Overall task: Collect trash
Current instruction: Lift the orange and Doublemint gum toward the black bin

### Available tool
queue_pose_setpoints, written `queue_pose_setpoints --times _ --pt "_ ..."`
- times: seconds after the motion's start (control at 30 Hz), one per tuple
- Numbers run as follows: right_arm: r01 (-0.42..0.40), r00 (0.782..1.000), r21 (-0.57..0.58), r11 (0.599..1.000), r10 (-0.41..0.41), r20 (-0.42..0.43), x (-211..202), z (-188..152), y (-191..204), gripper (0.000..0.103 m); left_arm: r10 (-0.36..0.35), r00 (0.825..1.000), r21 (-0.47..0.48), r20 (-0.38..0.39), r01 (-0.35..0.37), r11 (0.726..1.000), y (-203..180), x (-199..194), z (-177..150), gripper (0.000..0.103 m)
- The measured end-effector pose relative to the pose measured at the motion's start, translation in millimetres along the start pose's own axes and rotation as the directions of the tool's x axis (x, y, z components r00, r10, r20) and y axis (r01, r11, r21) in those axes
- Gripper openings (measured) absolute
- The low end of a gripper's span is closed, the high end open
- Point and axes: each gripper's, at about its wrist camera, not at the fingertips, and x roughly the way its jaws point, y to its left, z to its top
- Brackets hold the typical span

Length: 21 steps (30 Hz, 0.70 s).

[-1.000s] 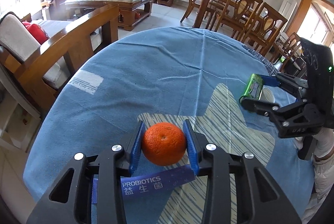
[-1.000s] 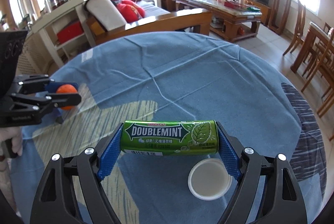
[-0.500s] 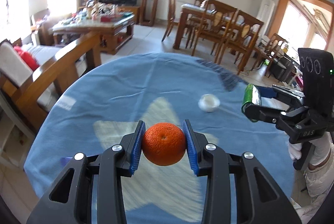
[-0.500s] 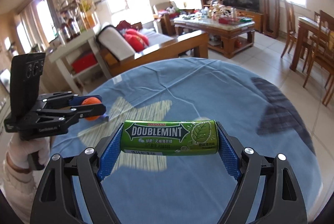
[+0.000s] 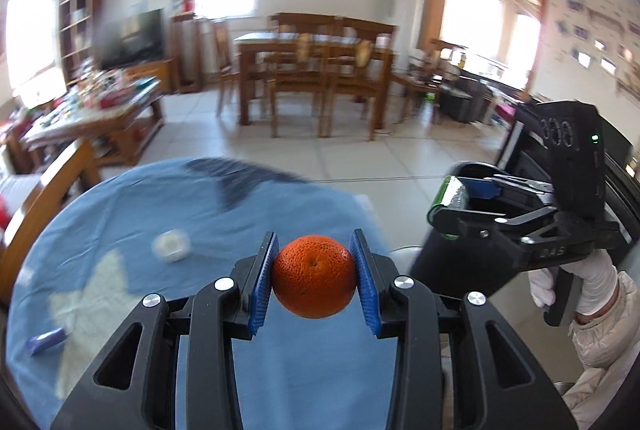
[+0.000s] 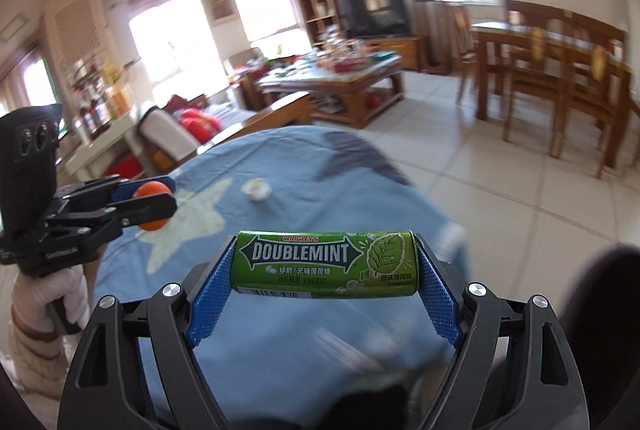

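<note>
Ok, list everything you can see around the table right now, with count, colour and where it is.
orange: one, orange, held between the left gripper's fingers above the table
Doublemint gum pack: one, green, clamped lengthwise in the right gripper
small cup: one, white, on the tablecloth by the pale star
purple packet: one, purple, near the table's left edge, blurred
tablecloth: one, blue with a pale star, covering the round table
black bin: one, black, beside the table under the right gripper
left gripper: one, black with blue fingers
right gripper: one, black with blue fingers
gloved hand: one in this view, white, holding the right gripper's handle
</note>
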Motion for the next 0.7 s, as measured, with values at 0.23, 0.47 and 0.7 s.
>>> queue_pose_setpoints --times 0.23,0.47,0.7 --pt "0.127 0.99 0.125 0.984 -0.133 0.04 -73 -44 -85 0.082 -0.141 0.99 0.114 -0.015 0.142 0.983 -91 43 19 0.037" --pt "0.222 0.97 0.252 0.942 -0.24 0.044 -123 -90 -161 0.082 -0.258 0.964 0.196 -0.071 0.267 0.944 -168 88 26 0.037" --pt "0.256 0.96 0.317 0.913 -0.28 0.032 -146 -123 -206 0.082 -0.329 0.934 0.259 -0.141 0.356 0.898 -226 128 23 0.037"
